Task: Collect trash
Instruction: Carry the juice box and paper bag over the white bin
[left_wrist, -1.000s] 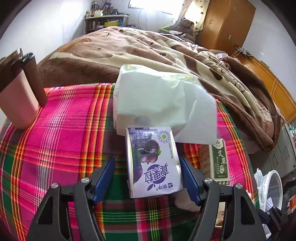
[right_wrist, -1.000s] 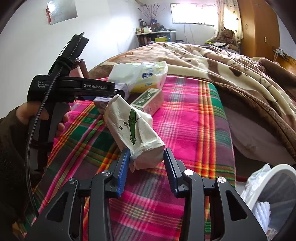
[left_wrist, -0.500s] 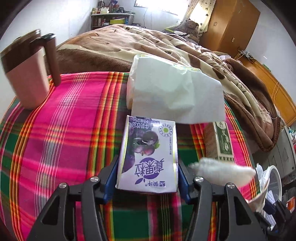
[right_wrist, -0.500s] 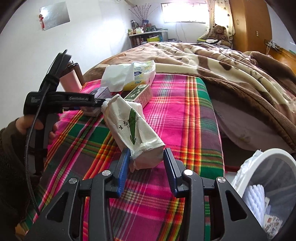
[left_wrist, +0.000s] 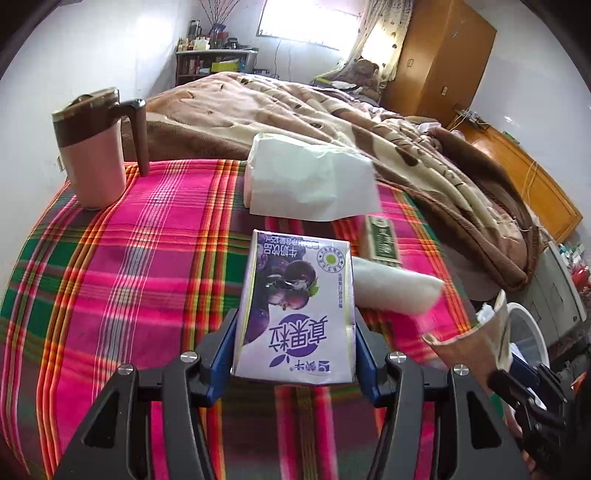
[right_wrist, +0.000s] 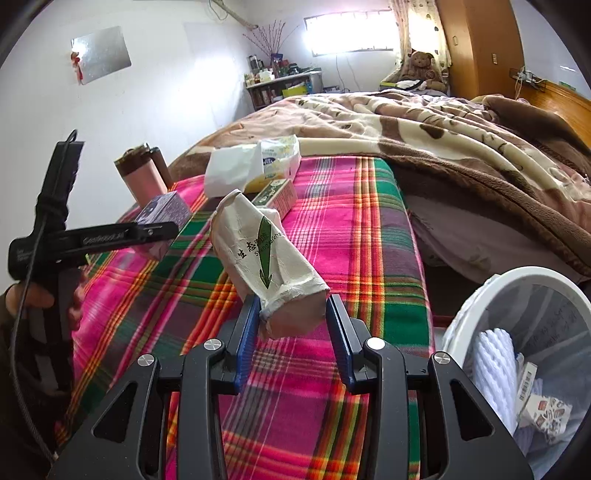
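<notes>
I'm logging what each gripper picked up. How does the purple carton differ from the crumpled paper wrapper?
The purple carton is a crisp, flat-sided box; the paper wrapper is a creased, off-white tube with a green arrow. The left gripper holds the carton by its sides; the right gripper pinches the wrapper's end. Both are clamped above the plaid cloth.
</notes>
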